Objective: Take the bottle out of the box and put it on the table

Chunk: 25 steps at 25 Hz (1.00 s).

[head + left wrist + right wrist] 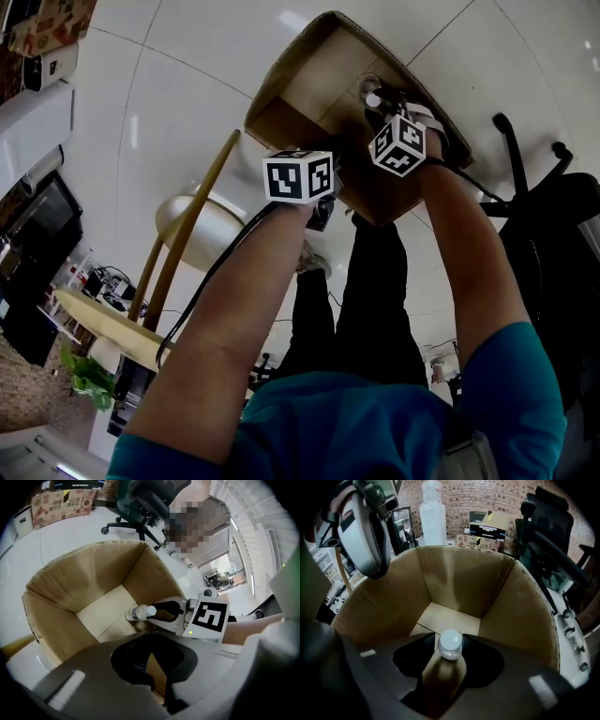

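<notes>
Bottle [440,681]: upright on the bottom of the open cardboard box [459,578], at 6 o'clock in the right gripper view.
Right tool [450,641]: jaws spread, straddling the bottle's shoulder, seemingly lined up to pinch below the cap.
Left tool [152,660]: jaws slightly apart and empty, at 9 o'clock of the right tool, probably placed to steady the box.

An office workroom: a brick wall [483,496] at the back, black office chairs [546,520] on castors, a water dispenser [432,520], stacked printed cartons [487,529] and a pale tiled floor [70,538].
</notes>
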Available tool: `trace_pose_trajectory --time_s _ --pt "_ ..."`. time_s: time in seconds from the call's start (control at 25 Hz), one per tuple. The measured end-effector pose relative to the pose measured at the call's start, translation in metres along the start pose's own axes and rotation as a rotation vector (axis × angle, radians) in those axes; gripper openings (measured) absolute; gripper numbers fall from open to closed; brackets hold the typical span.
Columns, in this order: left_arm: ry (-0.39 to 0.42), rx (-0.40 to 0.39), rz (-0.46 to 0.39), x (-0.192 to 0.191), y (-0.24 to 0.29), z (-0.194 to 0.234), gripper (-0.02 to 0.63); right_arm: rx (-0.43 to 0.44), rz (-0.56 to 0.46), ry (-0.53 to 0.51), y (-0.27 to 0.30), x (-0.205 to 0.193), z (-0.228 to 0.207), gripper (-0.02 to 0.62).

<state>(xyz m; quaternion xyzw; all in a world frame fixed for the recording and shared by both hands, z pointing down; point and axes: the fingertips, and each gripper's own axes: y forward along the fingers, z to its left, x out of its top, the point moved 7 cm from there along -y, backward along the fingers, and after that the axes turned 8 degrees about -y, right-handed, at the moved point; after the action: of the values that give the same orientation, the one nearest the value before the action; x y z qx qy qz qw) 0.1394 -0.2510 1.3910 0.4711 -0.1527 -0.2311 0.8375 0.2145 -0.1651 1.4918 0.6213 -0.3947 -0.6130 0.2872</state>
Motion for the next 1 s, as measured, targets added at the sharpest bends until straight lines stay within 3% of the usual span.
trace_pose_trajectory --time_s 0.24,0.6,0.8,1.0 --pt "0.029 -0.004 0.001 -0.002 -0.002 0.005 0.001 0.009 0.058 -0.043 0.007 -0.002 0.011 0.161" --pt "0.015 -0.003 -0.001 -0.007 -0.002 0.006 0.001 0.057 0.056 -0.035 0.001 0.003 0.001 0.149" --pt "0.015 0.0 -0.044 0.006 -0.005 -0.017 0.002 0.072 0.029 -0.08 -0.014 0.002 -0.008 0.149" --pt "0.049 -0.038 -0.121 0.034 -0.052 -0.071 0.002 0.071 0.017 -0.098 -0.066 0.029 -0.02 0.149"
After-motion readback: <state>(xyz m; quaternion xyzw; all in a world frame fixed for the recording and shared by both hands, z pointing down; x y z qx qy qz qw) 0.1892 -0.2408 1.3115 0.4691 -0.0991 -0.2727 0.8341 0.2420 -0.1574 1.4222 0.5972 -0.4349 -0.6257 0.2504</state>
